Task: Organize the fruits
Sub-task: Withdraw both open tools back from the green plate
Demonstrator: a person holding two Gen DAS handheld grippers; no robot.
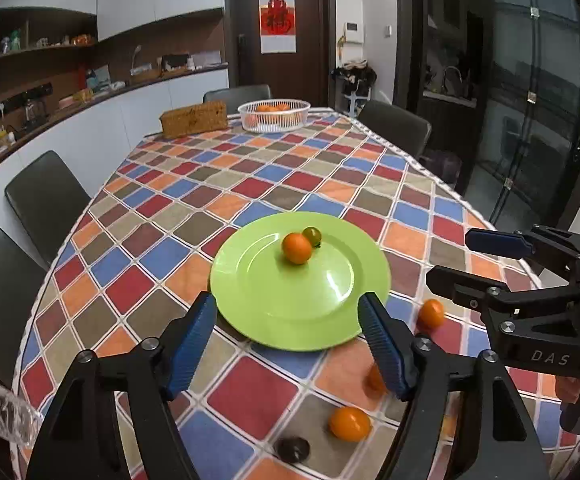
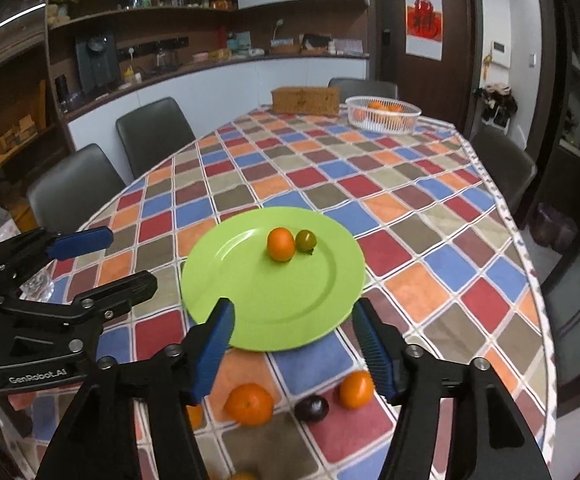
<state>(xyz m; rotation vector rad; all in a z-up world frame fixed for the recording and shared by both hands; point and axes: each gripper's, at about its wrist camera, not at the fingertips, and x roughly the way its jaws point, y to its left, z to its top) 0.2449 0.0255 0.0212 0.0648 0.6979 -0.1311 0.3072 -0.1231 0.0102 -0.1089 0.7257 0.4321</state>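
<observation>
A green plate (image 1: 273,308) (image 2: 265,300) lies on the checked tablecloth and holds an orange fruit (image 1: 296,247) (image 2: 280,243) and a small green-brown fruit (image 1: 312,235) (image 2: 306,239). Loose orange fruits (image 1: 349,423) (image 1: 430,313) (image 2: 249,403) (image 2: 356,388) and a dark round fruit (image 1: 292,448) (image 2: 311,408) lie on the cloth in front of the plate. My left gripper (image 1: 285,340) is open and empty just before the plate's near rim. My right gripper (image 2: 292,344) is open and empty, beside it.
A white wire basket (image 1: 273,115) (image 2: 384,114) with oranges and a wicker box (image 1: 193,119) (image 2: 305,100) stand at the table's far end. Dark chairs (image 1: 45,196) (image 2: 502,164) surround the table. A clear bottle (image 2: 29,264) stands at the left.
</observation>
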